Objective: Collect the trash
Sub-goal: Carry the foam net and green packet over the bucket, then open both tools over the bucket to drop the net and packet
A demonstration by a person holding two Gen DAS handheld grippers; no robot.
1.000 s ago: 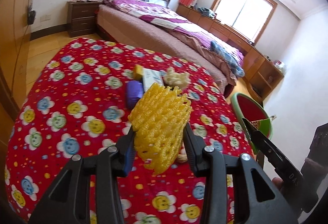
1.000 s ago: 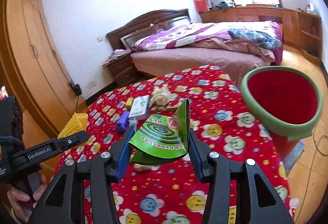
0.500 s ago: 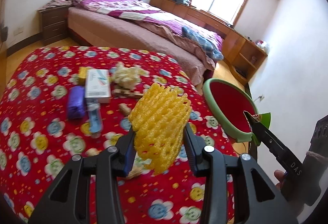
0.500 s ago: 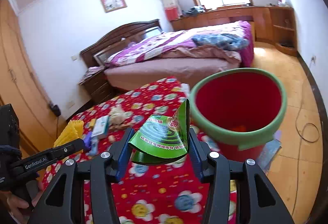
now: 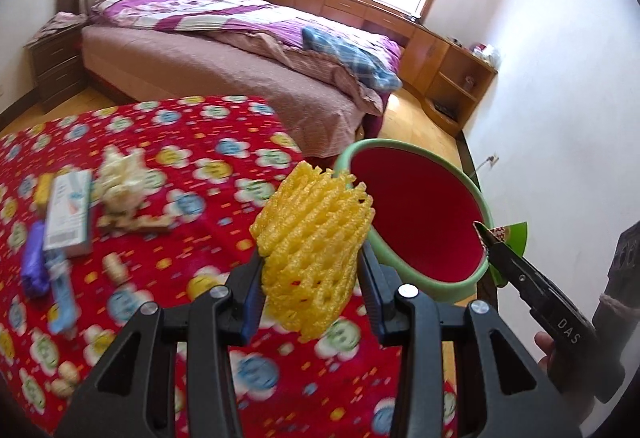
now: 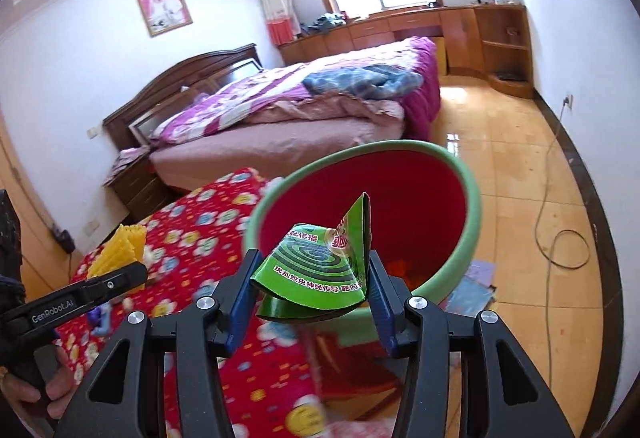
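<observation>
Bin rim (image 6: 472, 197) just past green carton (image 6: 320, 270) — bare floor (image 6: 520, 165) beyond.

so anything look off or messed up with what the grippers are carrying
The green carton in the right gripper is crushed and folded nearly flat. The yellow foam net in the left gripper looks intact. Nothing spilled.

foam net (image 5: 314, 238): yellow, soft open mesh, matt | carton (image 6: 324, 270): green printed card, glossy, creased | bin (image 6: 460, 238): smooth plastic, green rim, red inside | desk (image 5: 180, 141) cover: red flowered cloth, matt | left gripper (image 5: 311, 278), right gripper (image 6: 310, 302): black matt plastic, blue pads, metal screws | floor (image 6: 520, 197): glossy tile
</observation>
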